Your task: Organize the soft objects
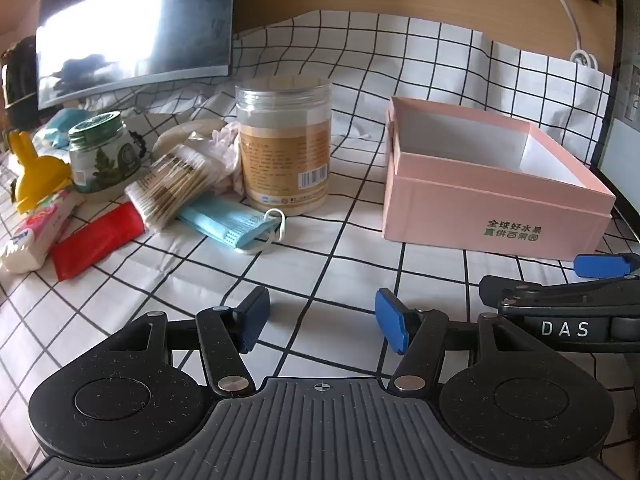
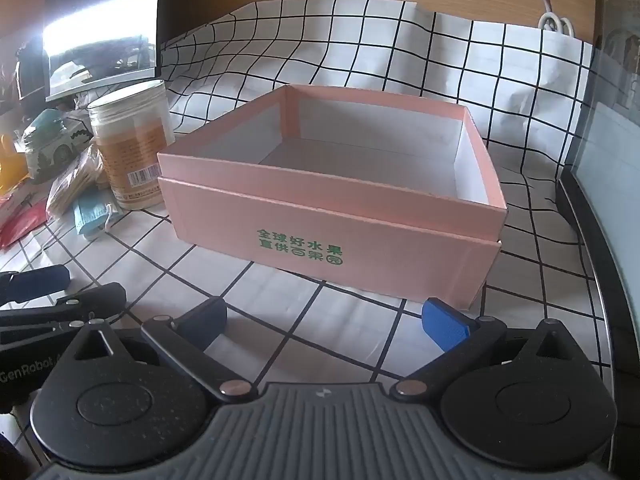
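A white tablecloth [image 1: 340, 240] with a black grid covers the surface, and the clutter sits at its left side in the left wrist view. Farthest left stands a yellow rabbit-shaped toy [image 1: 34, 172], with a white tube [image 1: 36, 236] and a red tube [image 1: 94, 242] lying flat in front of it. Behind them stands a green-lidded glass jar [image 1: 100, 152], and a clear bag of cotton swabs [image 1: 172, 186] leans across the red tube's upper end. Just right of the swabs lies a folded blue face mask [image 1: 234, 226], its white ear loops curled at the right end, touching the base of a tall clear plastic canister [image 1: 284, 148] with a tan label. A crumpled pale cloth [image 1: 224, 152] is bunched between the swabs and the canister. A dark monitor [image 1: 132, 28] leans up behind the heap. Well apart to the right sits an open pink box [image 1: 488, 208] with green lettering, its white inside holding nothing. In the foreground the left gripper [image 1: 320, 320] hangs above bare cloth with its blue pads spread and nothing between them. Beside it to the right, the right gripper [image 2: 324, 320] faces the pink box [image 2: 340, 216] with its jaws spread wide, also pinching nothing.
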Tool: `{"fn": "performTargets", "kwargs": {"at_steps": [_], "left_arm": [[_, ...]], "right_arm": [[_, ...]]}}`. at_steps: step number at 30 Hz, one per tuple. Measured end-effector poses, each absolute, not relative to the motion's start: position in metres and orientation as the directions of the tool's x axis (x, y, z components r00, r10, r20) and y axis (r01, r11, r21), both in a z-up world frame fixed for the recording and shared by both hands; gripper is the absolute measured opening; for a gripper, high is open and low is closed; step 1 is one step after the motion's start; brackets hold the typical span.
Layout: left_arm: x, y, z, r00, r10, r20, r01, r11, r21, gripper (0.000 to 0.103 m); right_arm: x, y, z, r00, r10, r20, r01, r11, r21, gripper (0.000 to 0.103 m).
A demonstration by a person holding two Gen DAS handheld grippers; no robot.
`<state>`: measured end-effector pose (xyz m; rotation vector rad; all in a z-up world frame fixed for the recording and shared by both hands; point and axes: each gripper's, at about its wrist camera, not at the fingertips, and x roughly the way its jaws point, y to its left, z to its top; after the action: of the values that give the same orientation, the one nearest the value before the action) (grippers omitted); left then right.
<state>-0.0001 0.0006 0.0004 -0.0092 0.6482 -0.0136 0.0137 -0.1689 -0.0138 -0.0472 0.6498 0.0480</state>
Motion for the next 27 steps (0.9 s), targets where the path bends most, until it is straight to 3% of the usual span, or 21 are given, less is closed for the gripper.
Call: {"fn": "performTargets", "kwargs": {"at_steps": [27], "left_arm": [[0.0000, 0.0012, 0.0010, 0.797, -0.008, -0.604, 0.010, 1.000, 0.000, 0.065]], "right_arm": [[0.0134, -0.1689, -0.0145, 0.797, 0.034, -0.603, -0.060, 0.998, -0.023, 0.103]]}}
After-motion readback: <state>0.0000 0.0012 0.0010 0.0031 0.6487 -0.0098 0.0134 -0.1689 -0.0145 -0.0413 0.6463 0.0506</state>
